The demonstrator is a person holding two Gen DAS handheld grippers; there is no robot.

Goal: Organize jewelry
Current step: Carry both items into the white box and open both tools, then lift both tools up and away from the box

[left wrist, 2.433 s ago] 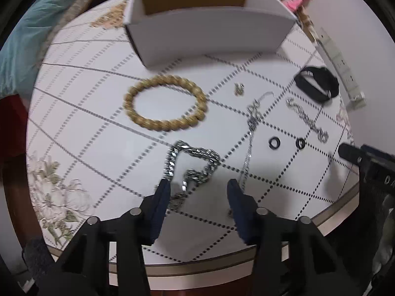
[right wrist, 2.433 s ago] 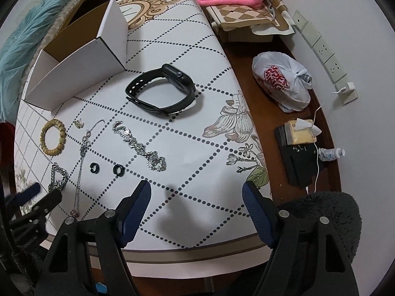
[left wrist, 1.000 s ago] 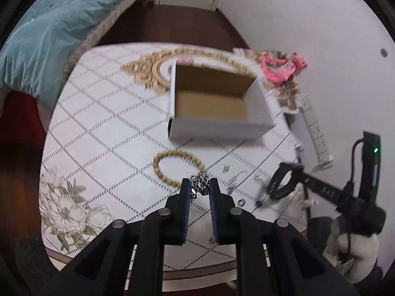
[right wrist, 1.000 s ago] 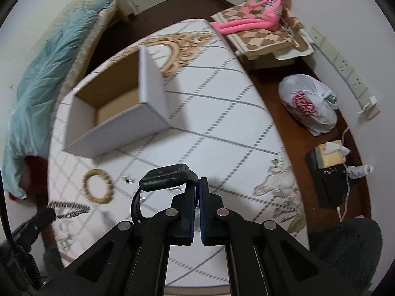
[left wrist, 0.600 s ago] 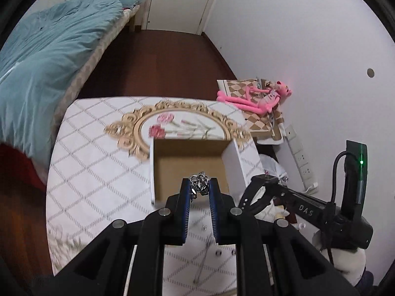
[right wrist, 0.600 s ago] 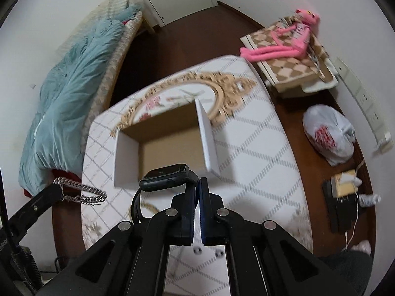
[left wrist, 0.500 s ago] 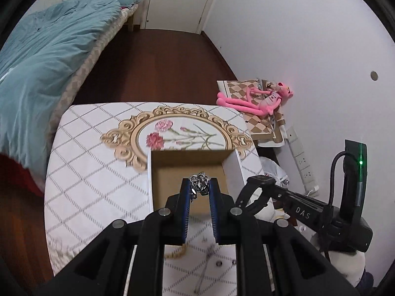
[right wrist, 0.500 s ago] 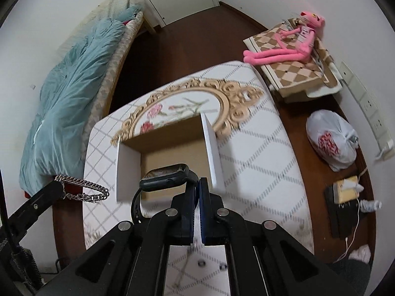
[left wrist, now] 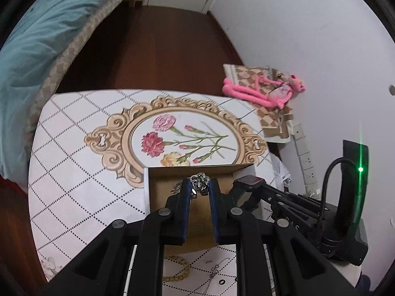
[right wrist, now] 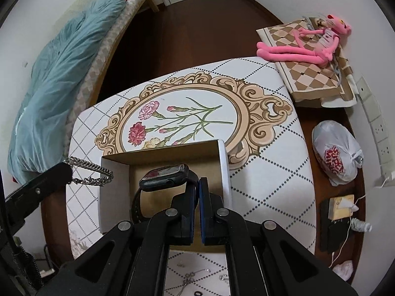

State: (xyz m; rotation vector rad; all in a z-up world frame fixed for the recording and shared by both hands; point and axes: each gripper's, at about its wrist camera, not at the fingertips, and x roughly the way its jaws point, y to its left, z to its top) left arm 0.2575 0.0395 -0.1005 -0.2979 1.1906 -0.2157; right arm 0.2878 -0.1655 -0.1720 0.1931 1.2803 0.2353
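Observation:
My left gripper (left wrist: 199, 185) is shut on a chunky silver chain (left wrist: 199, 185), held above the open cardboard box (left wrist: 158, 192). In the right wrist view that chain (right wrist: 92, 171) hangs in a loop over the box's left wall (right wrist: 114, 192). My right gripper (right wrist: 198, 181) is shut on the strap of a black smartwatch (right wrist: 166, 173), which hangs over the inside of the box. The watch (left wrist: 249, 181) also shows at the right in the left wrist view. A wooden bead bracelet (left wrist: 177, 270), a thin necklace (left wrist: 214, 273) and a black ring (left wrist: 221, 282) lie on the table below.
The table (right wrist: 271, 172) has a white cloth with a dotted diamond pattern and a gold-framed flower print. A bed with a teal blanket (right wrist: 56, 74) stands at the left. A pink plush toy (right wrist: 303, 42), a plastic bag (right wrist: 337, 155) and a power strip (left wrist: 305, 157) lie on the floor at the right.
Both grippers closed on their items on the table, rose with them and carried them forward over the box. The box now sits right under the fingertips.

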